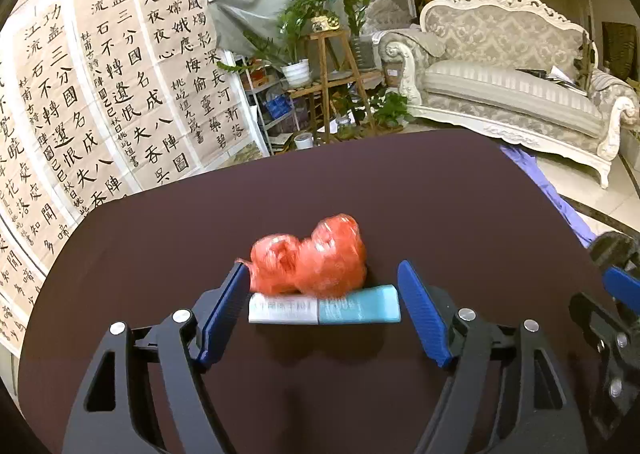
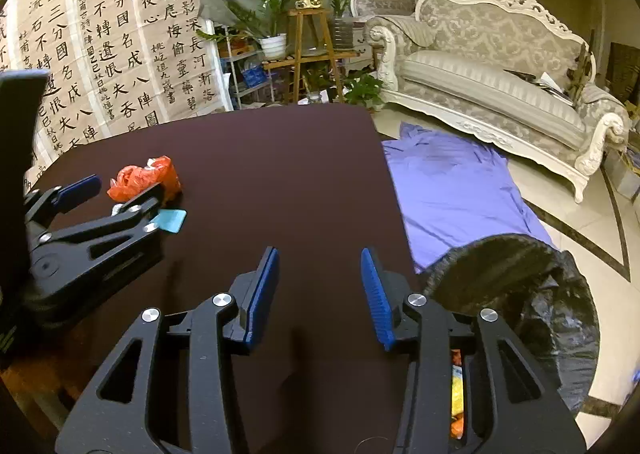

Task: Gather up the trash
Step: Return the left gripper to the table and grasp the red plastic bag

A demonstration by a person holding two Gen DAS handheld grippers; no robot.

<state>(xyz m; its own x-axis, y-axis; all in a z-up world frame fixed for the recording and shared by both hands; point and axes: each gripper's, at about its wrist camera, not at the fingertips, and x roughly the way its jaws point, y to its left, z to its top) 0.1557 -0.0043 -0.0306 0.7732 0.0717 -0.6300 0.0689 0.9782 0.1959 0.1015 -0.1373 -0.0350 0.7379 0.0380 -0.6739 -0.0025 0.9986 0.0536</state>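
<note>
Crumpled orange plastic bag (image 1: 310, 256) on your bench (image 1: 360, 190) looks light and squashy; pinch its bulging middle. Left tongs (image 1: 322, 294) gape empty, wide around the white-and-teal tube (image 1: 324, 308); right tongs (image 2: 320, 290) part-open, empty.

One red bag (image 1: 310, 256), one tube (image 1: 324, 309), one bin (image 2: 520, 310), two sofas (image 1: 508, 66).

Calligraphy sheets (image 1: 100, 94) on the wall carry brushed Chinese columns, among them 功盖三分國 and 江流石不轉. Print on the white-and-teal tube (image 1: 324, 308) is too blurred to read.
</note>
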